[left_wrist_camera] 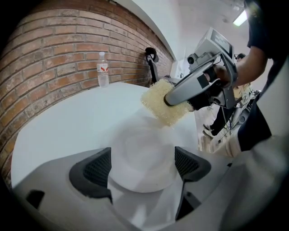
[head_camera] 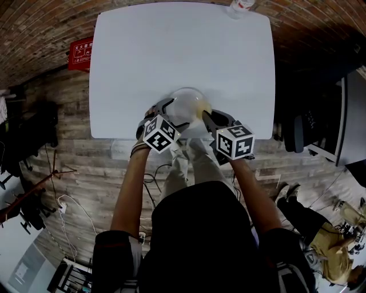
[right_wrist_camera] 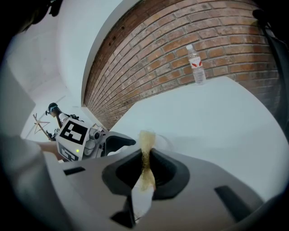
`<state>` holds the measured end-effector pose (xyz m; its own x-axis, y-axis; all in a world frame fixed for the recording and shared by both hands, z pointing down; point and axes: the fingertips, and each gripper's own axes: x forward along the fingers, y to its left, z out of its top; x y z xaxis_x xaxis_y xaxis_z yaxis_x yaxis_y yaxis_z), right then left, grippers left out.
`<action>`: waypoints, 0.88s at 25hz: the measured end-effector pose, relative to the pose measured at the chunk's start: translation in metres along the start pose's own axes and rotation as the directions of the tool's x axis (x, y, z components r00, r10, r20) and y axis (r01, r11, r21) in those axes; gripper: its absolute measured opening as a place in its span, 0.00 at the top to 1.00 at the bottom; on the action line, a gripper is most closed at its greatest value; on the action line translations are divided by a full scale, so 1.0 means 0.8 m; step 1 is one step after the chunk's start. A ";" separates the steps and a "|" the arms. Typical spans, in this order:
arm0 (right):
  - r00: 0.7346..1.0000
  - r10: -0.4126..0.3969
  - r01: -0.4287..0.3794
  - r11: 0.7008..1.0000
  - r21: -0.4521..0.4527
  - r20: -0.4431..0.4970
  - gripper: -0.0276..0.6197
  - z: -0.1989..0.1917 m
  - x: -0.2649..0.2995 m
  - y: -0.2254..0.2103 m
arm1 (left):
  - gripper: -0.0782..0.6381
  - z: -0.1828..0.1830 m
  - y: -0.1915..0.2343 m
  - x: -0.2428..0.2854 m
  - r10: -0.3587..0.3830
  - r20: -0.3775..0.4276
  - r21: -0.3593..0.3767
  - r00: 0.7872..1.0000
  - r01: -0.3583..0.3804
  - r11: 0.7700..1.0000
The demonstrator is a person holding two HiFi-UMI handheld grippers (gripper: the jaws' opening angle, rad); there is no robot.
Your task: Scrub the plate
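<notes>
A white plate [head_camera: 186,106] lies on the white table [head_camera: 183,51] close to its near edge. My left gripper [head_camera: 166,114] is open around the plate's near rim; in the left gripper view the plate [left_wrist_camera: 142,158] sits between the two dark pads of the left gripper [left_wrist_camera: 142,164], and I see no pad pressing on it. My right gripper [head_camera: 213,119] is shut on a yellow scrub sponge [head_camera: 201,106], which hangs just above the plate's right side. The sponge [right_wrist_camera: 146,158] is pinched flat between the pads of the right gripper [right_wrist_camera: 145,169].
A plastic water bottle [head_camera: 240,6] stands at the table's far edge, in front of the brick wall. Beyond the table's right side are a dark chair [head_camera: 300,129] and a desk. Cables and stands lie on the wooden floor at left.
</notes>
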<state>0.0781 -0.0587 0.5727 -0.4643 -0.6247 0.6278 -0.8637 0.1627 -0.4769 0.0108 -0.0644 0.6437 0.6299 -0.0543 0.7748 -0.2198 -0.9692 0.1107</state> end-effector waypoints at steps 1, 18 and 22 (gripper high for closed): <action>1.000 0.000 0.000 1.000 0.000 -0.001 0.89 0.000 0.000 0.000 | 0.31 0.000 0.001 0.000 0.001 0.000 -0.001 1.000 -0.001 1.000; 1.000 -0.014 0.014 1.000 -0.009 -0.016 0.89 -0.008 0.002 -0.003 | 0.31 -0.003 0.001 0.002 0.014 -0.012 0.027 1.000 -0.014 1.000; 1.000 -0.012 0.012 1.000 -0.011 -0.022 0.89 -0.010 0.005 -0.001 | 0.31 -0.002 0.000 0.002 0.007 -0.030 0.030 1.000 -0.006 1.000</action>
<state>0.0757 -0.0553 0.5805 -0.4580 -0.6095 0.6471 -0.8713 0.1635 -0.4627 0.0106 -0.0639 0.6463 0.6057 -0.0538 0.7939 -0.2014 -0.9756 0.0875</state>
